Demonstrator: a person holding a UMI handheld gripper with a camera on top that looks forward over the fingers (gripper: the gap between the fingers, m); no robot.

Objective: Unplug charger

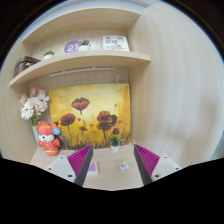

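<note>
- Charger: a small, pale, boxy block sitting on the light wooden surface, between the fingers and just ahead of their tips.
- Gripper fingers spread apart, magenta pads facing inward, touching nothing.
- Beyond it, a rectangular painting of red poppies on yellow leans against the back wall.
- Beside the painting, a plush red-and-white toy and white flowers.
- Above, curved wooden shelves carry small items.
</note>
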